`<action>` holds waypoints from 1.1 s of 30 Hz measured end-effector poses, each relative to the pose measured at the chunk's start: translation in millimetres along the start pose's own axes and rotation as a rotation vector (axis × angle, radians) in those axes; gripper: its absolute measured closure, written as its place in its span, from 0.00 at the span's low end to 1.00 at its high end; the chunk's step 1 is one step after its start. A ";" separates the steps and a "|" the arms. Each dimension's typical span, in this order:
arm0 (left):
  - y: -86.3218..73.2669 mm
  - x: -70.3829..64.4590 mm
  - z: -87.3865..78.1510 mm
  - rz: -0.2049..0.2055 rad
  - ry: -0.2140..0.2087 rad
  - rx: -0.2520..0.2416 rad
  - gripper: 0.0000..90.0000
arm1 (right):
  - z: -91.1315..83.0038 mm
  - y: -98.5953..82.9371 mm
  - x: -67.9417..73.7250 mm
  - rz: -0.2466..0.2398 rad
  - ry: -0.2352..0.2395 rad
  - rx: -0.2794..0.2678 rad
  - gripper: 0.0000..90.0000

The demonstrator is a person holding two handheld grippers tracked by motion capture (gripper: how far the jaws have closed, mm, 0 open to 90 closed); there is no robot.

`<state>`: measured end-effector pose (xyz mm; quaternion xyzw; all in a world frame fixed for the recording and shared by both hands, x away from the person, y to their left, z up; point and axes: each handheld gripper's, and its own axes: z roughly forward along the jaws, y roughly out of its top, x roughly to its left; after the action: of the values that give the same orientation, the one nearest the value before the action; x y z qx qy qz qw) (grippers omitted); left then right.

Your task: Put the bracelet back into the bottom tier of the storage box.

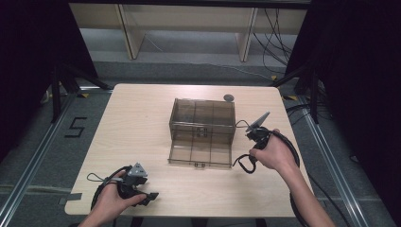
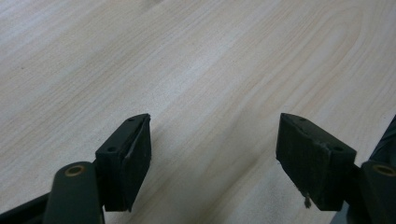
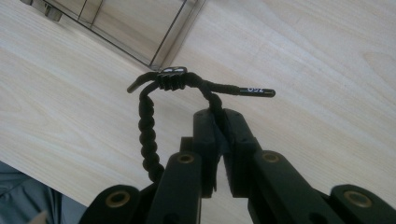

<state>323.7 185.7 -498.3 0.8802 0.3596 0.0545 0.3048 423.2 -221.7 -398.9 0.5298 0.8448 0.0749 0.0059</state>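
A clear brown compartment box (image 1: 202,124) lies open at the middle of the wooden table (image 1: 137,118), its lid folded flat. My right gripper (image 1: 252,153) hovers just right of the box's front corner (image 3: 140,32). It is shut on a black braided cord (image 3: 147,126), which loops out from the pinched jaws (image 3: 220,119) and ends in a knot and a stiff tip. That cord (image 1: 242,163) dangles below the hand. My left gripper (image 1: 152,196) rests low at the table's front left and is open (image 2: 215,135), with bare wood between its fingers.
A small dark round object (image 1: 229,98) sits on the table behind the box. Wooden furniture legs and cables stand on the floor beyond the far edge. Dark curtains flank both sides.
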 end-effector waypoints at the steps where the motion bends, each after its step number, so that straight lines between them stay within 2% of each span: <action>1: 0.3 0.3 -0.1 0.002 -0.005 0.005 0.30 | -0.3 1.6 1.4 0.008 -0.003 -0.007 0.94; 7: 0.1 0.1 -0.5 -0.001 -0.001 0.001 0.30 | -2.5 7.2 3.8 -0.003 -0.004 0.010 0.94; 9: 0.0 -0.6 -0.1 -0.002 0.000 -0.008 0.30 | -1.8 8.2 4.6 -0.004 -0.008 -0.005 0.94; 11: 0.2 0.4 -0.9 0.015 0.002 0.002 0.30 | -2.0 8.8 4.7 -0.006 -0.005 -0.006 0.94; 12: 0.2 0.2 -0.8 0.013 0.002 -0.001 0.30 | -1.8 11.1 2.4 -0.042 -0.003 -0.004 0.94; 13: 0.2 0.2 -0.8 0.013 0.002 -0.001 0.30 | -2.6 11.1 5.1 -0.001 0.001 0.009 0.94; 21: 0.3 -0.6 0.2 0.007 0.007 -0.007 0.30 | -1.8 14.1 6.7 0.006 0.000 -0.002 0.94; 22: 0.2 -0.6 0.1 0.006 0.008 -0.007 0.30 | -2.8 15.0 6.4 0.001 0.001 0.013 0.94; 27: 0.4 0.1 -0.7 0.016 0.003 0.001 0.30 | -2.6 17.2 8.0 0.002 -0.006 -0.004 0.94; 28: 0.4 -0.1 -0.2 0.014 0.017 0.000 0.30 | -3.0 17.4 8.1 -0.001 -0.005 -0.006 0.94; 30: 0.3 -0.3 -0.2 0.010 0.011 -0.004 0.30 | -3.9 18.4 7.7 -0.012 0.000 0.005 0.94; 33: 0.4 0.2 -0.9 0.014 0.009 -0.001 0.30 | -3.5 19.7 9.9 0.006 0.005 0.004 0.94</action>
<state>323.8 186.0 -497.4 0.8823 0.3549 0.0610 0.3032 436.2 -204.8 -392.1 0.5321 0.8434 0.0746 0.0026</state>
